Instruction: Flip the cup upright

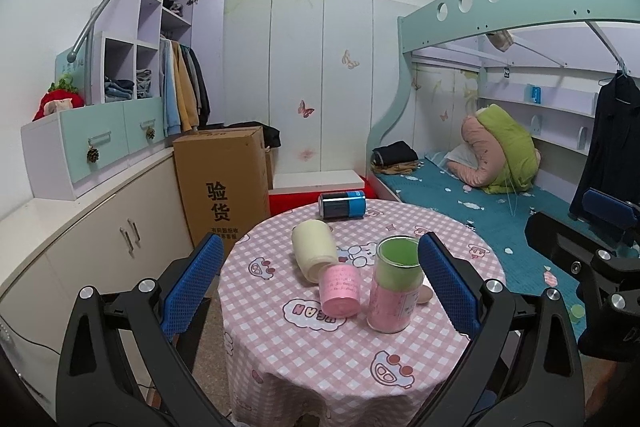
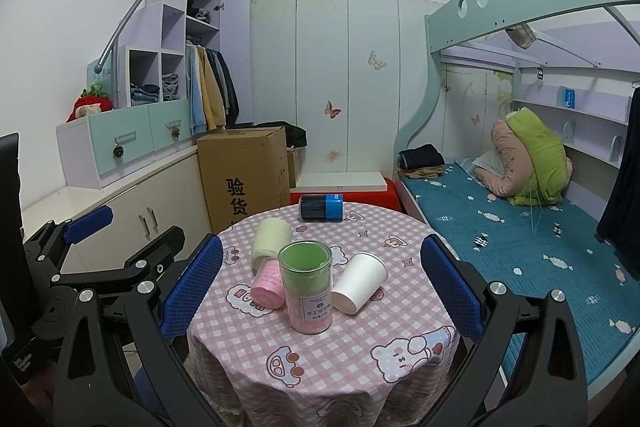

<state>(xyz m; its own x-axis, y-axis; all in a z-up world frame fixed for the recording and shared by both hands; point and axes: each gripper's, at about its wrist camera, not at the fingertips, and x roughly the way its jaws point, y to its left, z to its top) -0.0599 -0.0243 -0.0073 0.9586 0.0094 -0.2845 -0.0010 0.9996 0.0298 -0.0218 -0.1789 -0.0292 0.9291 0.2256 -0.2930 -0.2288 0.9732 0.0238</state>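
A white paper cup (image 2: 360,281) lies on its side on the round table (image 2: 320,367), mouth toward the front, right of an upright clear jar (image 2: 307,291) with a green top and pink filling. In the left wrist view the jar (image 1: 394,283) hides the cup almost wholly. My right gripper (image 2: 320,291) is open and empty, held back from the table's near edge. My left gripper (image 1: 320,287) is open and empty, also short of the table; it shows at the left of the right wrist view (image 2: 120,239).
A pink roll (image 2: 267,287), a cream roll (image 2: 270,242) and a dark blue can (image 2: 320,207) lie on the pink checked cloth. A cardboard box (image 2: 244,171) stands behind the table, cabinets to the left, a bunk bed (image 2: 520,227) to the right.
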